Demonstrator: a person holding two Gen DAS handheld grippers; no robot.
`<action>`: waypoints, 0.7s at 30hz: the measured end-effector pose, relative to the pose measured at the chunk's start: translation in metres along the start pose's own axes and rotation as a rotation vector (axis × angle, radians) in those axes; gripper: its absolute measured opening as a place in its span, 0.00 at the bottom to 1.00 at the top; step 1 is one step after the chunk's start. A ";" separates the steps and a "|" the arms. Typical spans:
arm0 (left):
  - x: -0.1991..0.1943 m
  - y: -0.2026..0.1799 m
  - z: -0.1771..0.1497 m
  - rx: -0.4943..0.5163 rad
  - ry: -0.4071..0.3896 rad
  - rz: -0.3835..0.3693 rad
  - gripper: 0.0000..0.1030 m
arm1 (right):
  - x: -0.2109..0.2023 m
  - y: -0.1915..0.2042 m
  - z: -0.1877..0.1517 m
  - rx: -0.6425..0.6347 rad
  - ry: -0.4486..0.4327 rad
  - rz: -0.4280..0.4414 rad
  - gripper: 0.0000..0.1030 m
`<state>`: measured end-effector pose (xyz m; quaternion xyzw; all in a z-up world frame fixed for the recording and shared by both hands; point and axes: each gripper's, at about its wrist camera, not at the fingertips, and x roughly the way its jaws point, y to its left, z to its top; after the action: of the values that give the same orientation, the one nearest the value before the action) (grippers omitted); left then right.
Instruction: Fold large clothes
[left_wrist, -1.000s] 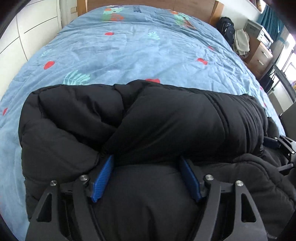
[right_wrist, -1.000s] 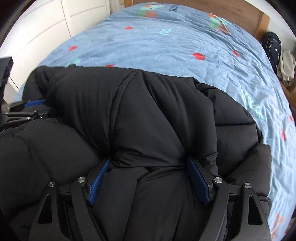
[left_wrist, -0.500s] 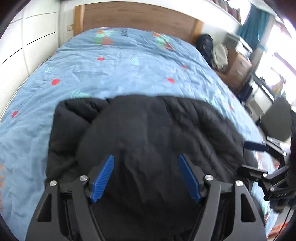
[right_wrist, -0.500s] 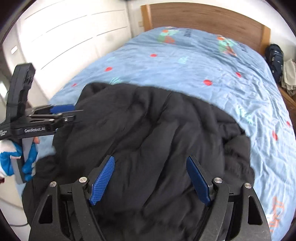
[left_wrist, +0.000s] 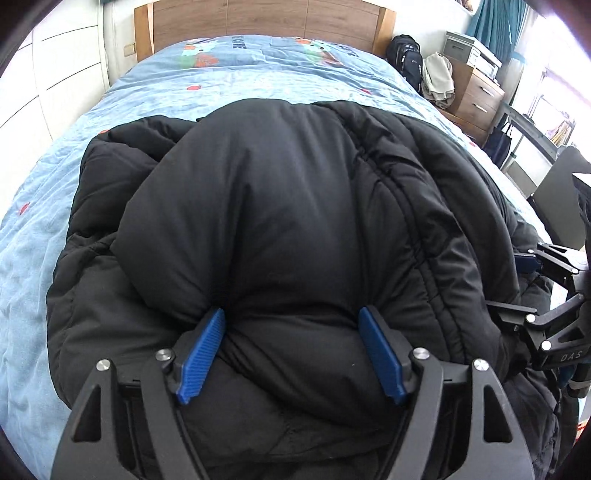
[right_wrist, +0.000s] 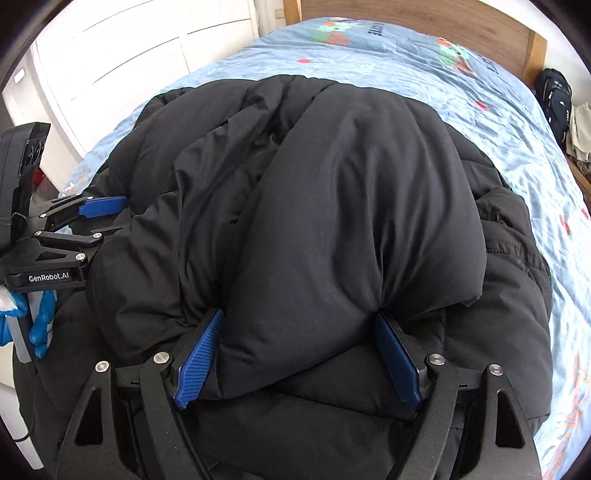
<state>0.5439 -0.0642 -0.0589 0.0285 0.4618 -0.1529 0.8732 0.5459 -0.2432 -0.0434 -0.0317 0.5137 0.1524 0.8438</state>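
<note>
Jacket: a big black puffer jacket (left_wrist: 280, 206) lies bunched on the bed, at the end away from the headboard.
Jacket's axis: its long side runs across the bed, from one gripper to the other; a thick rolled fold bulges up along that line. I cannot tell which end is the collar.
Jacket's edges: the far edge, toward the headboard, is ragged, with a quilted panel sticking out at the wardrobe side and a stitched seam curving down the other side.
Bed: the blue printed bedspread (left_wrist: 258, 77) is bare from the jacket up to the wooden headboard (left_wrist: 266, 16), so there is plenty of open room that way.
Beside the bed: white wardrobe doors (right_wrist: 122, 51) on one side; a black backpack (left_wrist: 408, 55) and a wooden drawer unit (left_wrist: 476, 96) on the other, near the headboard.
Left gripper (left_wrist: 291, 332): jaws opening, set wide, with a fat roll of jacket between the blue pads (left_wrist: 201, 354), which still press into it.
Right gripper (right_wrist: 295, 336): jaws opening a little, wide apart, both pads sunk into a padded fold that fills the gap.
Hand: a blue-gloved hand (right_wrist: 37, 321) holds the left gripper's handle.
</note>
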 end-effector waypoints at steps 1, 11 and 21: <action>0.001 0.000 -0.001 0.000 -0.003 0.003 0.73 | 0.001 0.000 -0.002 0.003 -0.003 -0.002 0.78; 0.011 -0.003 -0.007 0.007 -0.019 0.039 0.78 | 0.006 -0.002 -0.009 0.023 -0.023 -0.015 0.80; 0.018 -0.004 -0.004 0.002 0.008 0.068 0.86 | 0.001 0.001 -0.009 0.052 -0.004 -0.035 0.80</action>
<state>0.5489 -0.0720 -0.0761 0.0458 0.4639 -0.1236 0.8760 0.5387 -0.2440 -0.0481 -0.0186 0.5150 0.1243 0.8479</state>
